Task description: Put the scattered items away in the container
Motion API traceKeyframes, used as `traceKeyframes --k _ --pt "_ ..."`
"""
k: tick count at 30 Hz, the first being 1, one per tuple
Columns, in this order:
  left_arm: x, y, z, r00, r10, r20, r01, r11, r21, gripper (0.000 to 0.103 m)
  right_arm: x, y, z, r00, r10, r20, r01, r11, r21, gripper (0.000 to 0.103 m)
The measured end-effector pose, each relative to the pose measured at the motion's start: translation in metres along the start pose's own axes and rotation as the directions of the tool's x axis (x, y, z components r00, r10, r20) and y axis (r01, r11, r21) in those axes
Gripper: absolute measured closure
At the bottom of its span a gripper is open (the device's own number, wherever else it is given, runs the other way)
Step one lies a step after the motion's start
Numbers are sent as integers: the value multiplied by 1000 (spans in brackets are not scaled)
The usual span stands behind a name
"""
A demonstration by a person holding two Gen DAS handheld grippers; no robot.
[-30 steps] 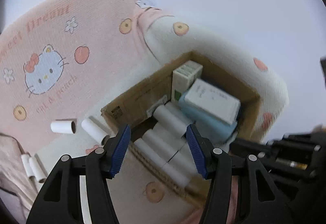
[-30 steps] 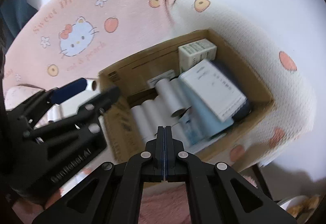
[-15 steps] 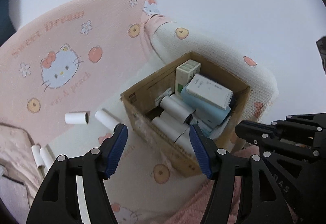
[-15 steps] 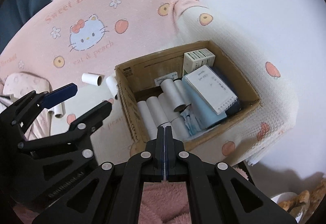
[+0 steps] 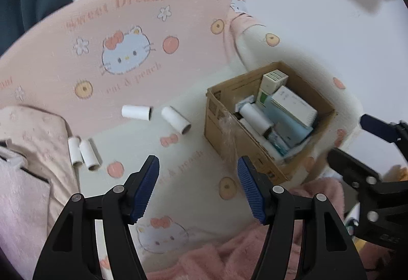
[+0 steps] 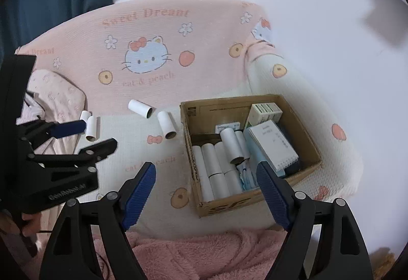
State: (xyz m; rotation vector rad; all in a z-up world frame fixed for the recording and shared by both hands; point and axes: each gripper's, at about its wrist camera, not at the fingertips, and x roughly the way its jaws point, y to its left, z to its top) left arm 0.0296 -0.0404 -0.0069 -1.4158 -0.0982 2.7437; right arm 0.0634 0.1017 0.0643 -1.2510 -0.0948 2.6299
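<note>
On the pink cover [image 6: 204,32], four loose rolls [image 6: 141,108] lie beyond both opening, empty jaws; box [image 6: 196,127] right.

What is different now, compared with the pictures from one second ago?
Both tongs pulled back from the cardboard box, which now looks smaller. The right tongs, shut before, are opening with nothing between them; the left tongs are opening too, also empty. The four loose tubes on the blanket stayed in place.
</note>
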Motion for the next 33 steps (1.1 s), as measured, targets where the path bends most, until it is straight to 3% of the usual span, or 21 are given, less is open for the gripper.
traceKeyframes --k 4,8,14,24,33 --pt "-12 2 1 1000 -26 -2 26 999 -29 34 -4 1 0 1000 20 6 -20 1000 10 23" --pt "-17 -12 3 998 60 21 -61 997 41 31 -7 1 1 1000 17 9 -17 1000 23 22" --pt "-19 -20 9 1000 -1 15 1 1000 26 31 -12 -4 1 1000 7 13 -8 999 48 20" --pt "-15 -25 7 998 64 10 -65 997 44 31 -20 -11 1 999 35 28 -37 996 80 17" --pt "-13 -29 5 998 66 2 -66 995 71 31 -11 -13 0 1000 23 -9 -22 996 89 16"
